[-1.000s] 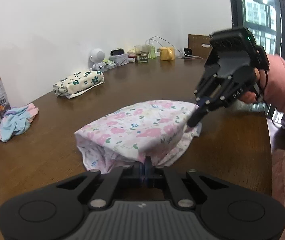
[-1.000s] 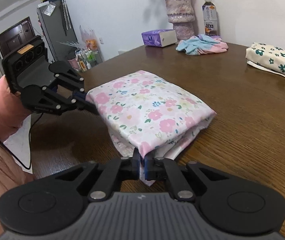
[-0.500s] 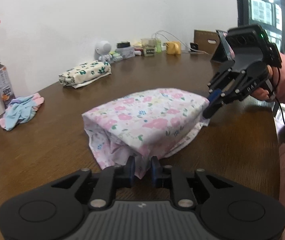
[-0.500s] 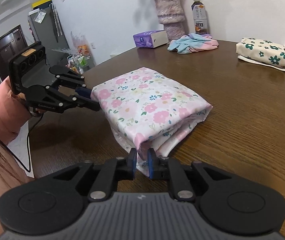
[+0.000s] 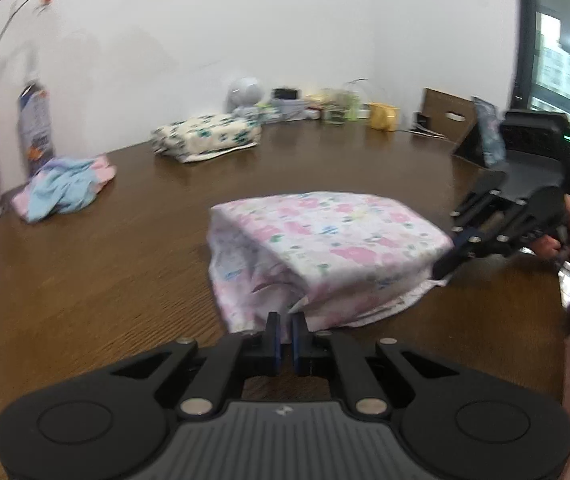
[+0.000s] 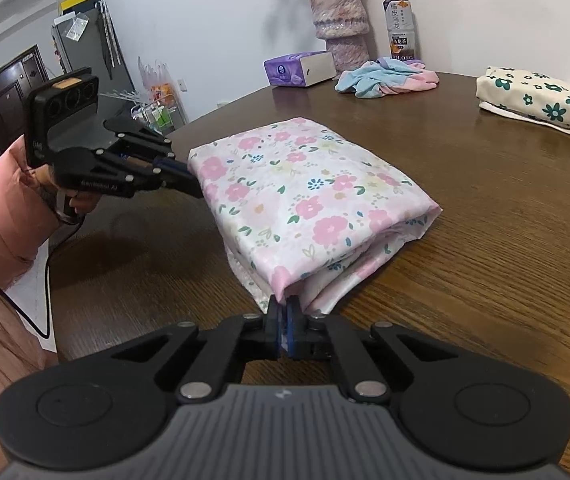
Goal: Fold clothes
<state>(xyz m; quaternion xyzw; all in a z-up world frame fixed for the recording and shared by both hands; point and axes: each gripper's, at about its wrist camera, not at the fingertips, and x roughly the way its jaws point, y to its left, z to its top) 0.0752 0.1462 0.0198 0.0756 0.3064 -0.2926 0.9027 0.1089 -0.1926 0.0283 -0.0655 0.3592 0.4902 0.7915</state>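
A folded pink floral cloth (image 6: 305, 200) lay as a thick, layered bundle on the brown wooden tabletop (image 6: 505, 240), its long axis running from the near edge by the right gripper (image 6: 283, 320) away toward the far side in the right wrist view. That gripper's jaws stood nearly together, pinching a thin edge of fabric at the bundle's near corner. The left gripper (image 5: 283, 334) met the cloth at another corner; in its own view the jaws were narrowly parted with fabric hanging just at their tips, and whether they had hold of it could not be told. In the right wrist view its tips (image 6: 189, 184) touched the bundle's left side, a hand (image 6: 73, 196) in a pink sleeve (image 6: 1, 208) behind it. The left wrist view, which was blurred, showed the open layered end of the bundle and the right gripper's tips at its right side. Only that view showed a yellow cup (image 5: 383, 116) and clutter along the wall. The right wrist view alone showed a purple tissue box (image 6: 299, 69). Both showed a crumpled blue-and-pink garment (image 6: 385, 76), a folded green-flowered cloth (image 6: 533, 96) and a drink bottle (image 6: 400, 28).
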